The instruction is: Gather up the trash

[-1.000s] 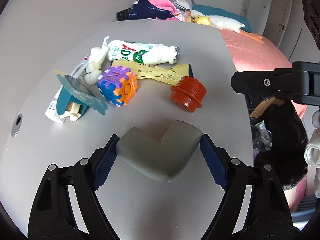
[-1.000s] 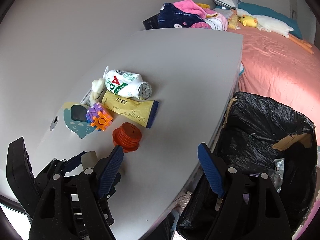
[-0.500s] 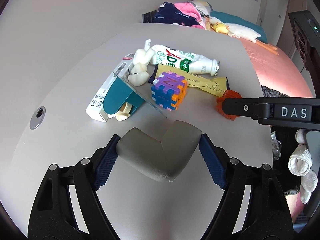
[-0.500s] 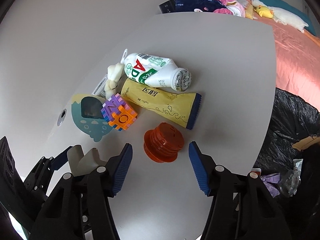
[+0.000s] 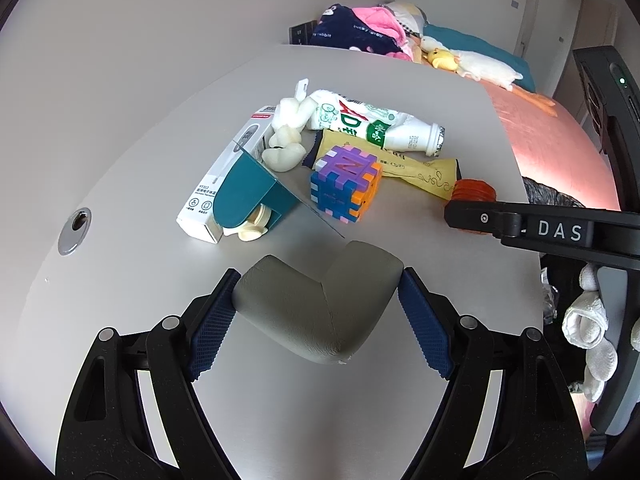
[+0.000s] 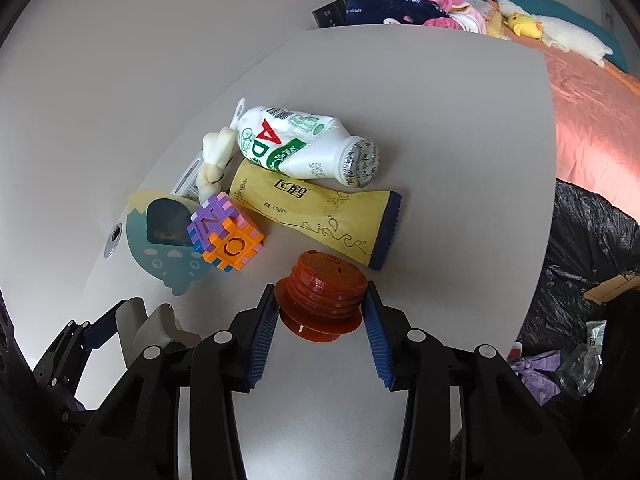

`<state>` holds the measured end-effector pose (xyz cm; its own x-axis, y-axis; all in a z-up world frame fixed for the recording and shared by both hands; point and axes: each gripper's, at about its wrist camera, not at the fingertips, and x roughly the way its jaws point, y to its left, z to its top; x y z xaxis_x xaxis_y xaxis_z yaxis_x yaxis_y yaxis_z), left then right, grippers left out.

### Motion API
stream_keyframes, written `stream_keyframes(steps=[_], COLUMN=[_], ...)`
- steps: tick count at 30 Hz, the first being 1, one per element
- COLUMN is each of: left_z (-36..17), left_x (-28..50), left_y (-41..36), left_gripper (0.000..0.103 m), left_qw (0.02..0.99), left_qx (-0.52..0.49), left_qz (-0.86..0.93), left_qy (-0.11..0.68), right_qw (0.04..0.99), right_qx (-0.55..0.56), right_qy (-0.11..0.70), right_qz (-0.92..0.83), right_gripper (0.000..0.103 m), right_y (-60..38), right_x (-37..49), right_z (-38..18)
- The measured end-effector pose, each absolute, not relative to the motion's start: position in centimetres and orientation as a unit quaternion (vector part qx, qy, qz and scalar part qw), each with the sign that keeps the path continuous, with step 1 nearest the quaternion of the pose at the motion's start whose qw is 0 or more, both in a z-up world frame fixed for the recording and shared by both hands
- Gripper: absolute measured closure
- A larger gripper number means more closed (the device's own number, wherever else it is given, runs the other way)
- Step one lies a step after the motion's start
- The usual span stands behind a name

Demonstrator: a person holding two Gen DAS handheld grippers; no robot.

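Observation:
My left gripper (image 5: 318, 312) is shut on a grey L-shaped foam corner guard (image 5: 320, 304) above the near part of the grey table (image 5: 140, 160). My right gripper (image 6: 320, 320) has its blue pads on both sides of an orange ribbed plastic piece (image 6: 322, 292) that rests on the table; the pads touch or nearly touch it. That piece also shows in the left wrist view (image 5: 474, 190), partly behind the right gripper's finger. Beyond lie a white AD milk bottle (image 6: 300, 148), a yellow pouch (image 6: 316, 216) and a purple-orange puzzle cube (image 6: 226, 236).
A black-lined trash bin (image 6: 592, 248) with a jar and wrappers stands off the table's right edge. A teal card package (image 6: 168, 240), a white box (image 5: 224, 176) and a cream knotted toy (image 5: 286, 140) lie left. A pink bed (image 6: 592, 108) with clothes is behind.
My right gripper has moved forward and left over the table and narrowed around the orange ribbed piece. My left gripper has kept its hold on the corner guard and turned slightly left.

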<state>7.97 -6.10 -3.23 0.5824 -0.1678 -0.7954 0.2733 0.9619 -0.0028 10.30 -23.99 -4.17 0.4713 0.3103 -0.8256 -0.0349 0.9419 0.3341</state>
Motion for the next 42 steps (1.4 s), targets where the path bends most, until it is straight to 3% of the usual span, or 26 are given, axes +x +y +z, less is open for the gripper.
stream_keyframes(steps=[42], left_z=[0.5], left_x=[5.1], left_y=[-20.1], left_gripper=[0.025], left_qw=[0.876], left_qx=[0.095], left_qz=[-0.230], left_qy=[0.413], right_qw=[0.876], right_qx=[0.161], right_qy=[0.452], right_qz=[0.047], right_gripper=[0.059], right_y=[-38.0], right_x=[3.6], right_z=[1.7])
